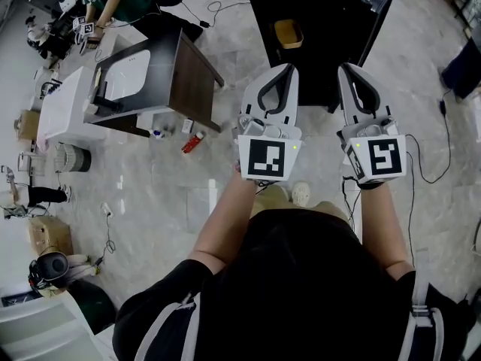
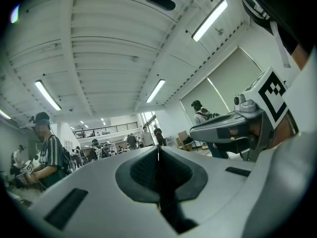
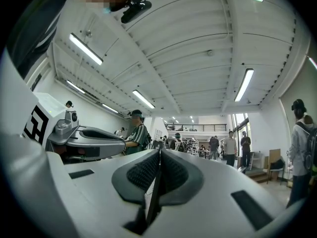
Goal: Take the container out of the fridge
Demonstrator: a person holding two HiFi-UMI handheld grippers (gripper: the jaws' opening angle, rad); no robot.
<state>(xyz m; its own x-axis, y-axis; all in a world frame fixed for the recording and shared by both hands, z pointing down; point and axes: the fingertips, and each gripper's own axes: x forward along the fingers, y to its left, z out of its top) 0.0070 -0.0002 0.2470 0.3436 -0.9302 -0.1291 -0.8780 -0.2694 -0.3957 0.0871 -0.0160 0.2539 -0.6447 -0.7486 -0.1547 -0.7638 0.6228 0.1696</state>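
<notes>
My left gripper [image 1: 288, 69] and right gripper [image 1: 344, 69] sit mid-frame, both pressed together and empty, below the fridge [image 1: 323, 59] holding a yellow container [image 1: 288, 33].

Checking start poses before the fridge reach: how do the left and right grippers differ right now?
The left gripper leans its tip rightward, the right gripper leftward. The left gripper shows a broad face in the head view; the right gripper looks narrower, more edge-on. Their marker cubes bear different patterns. Both are shut and empty; the yellow container sits in the fridge.
</notes>
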